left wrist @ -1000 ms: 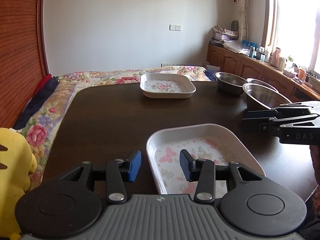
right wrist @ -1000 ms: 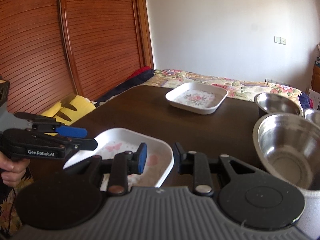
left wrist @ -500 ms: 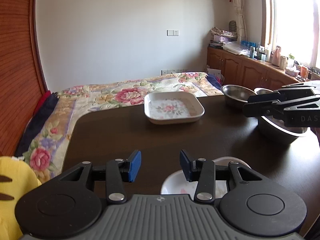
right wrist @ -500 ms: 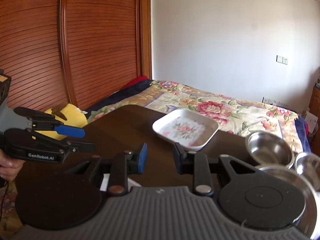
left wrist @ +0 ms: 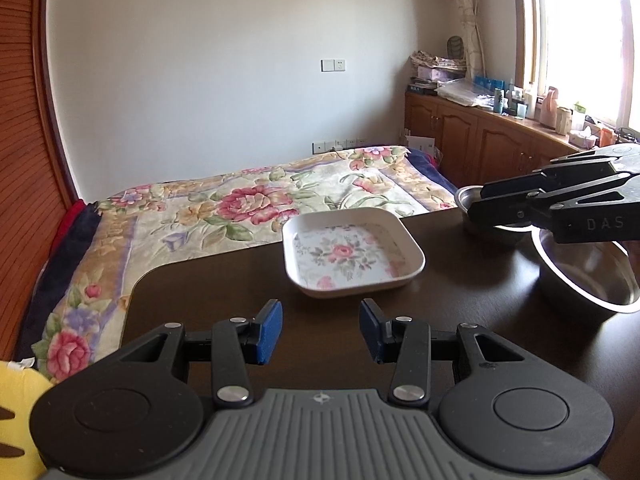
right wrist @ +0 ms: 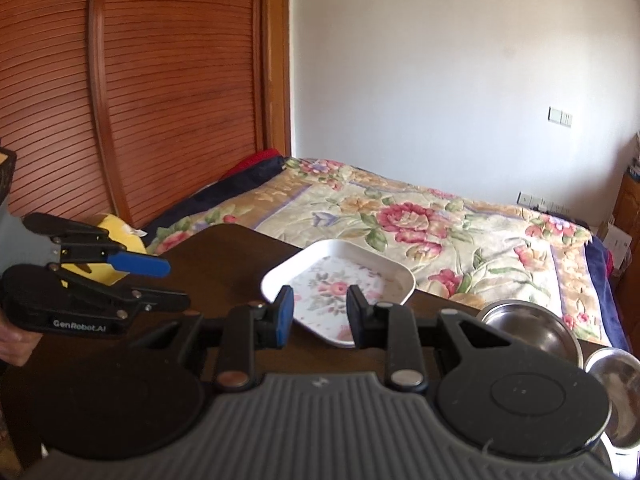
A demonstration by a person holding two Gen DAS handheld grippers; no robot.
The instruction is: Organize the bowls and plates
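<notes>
A white square plate with a floral print point(left wrist: 352, 256) point(right wrist: 340, 280) lies on the dark table point(left wrist: 240, 300) near its far edge. My left gripper point(left wrist: 320, 334) hovers open just short of the plate, nothing between its blue pads. My right gripper point(right wrist: 320, 316) is open too, with the plate showing through its gap. Each gripper appears side-on in the other's view: the right gripper point(left wrist: 480, 204) and the left gripper point(right wrist: 176, 284). To the right of the plate stand a small steel bowl point(right wrist: 528, 328) and a larger steel bowl point(left wrist: 588, 276).
A bed with a floral cover point(left wrist: 240, 208) runs along the table's far and left sides. A yellow plush toy point(right wrist: 116, 240) lies by the table's left edge. A wooden cabinet point(left wrist: 500, 136) with clutter on top stands under the window at right.
Both grippers have risen and moved forward over the table. The white butterfly plate near the front edge has dropped out of both views. The floral plate now looks closer.
</notes>
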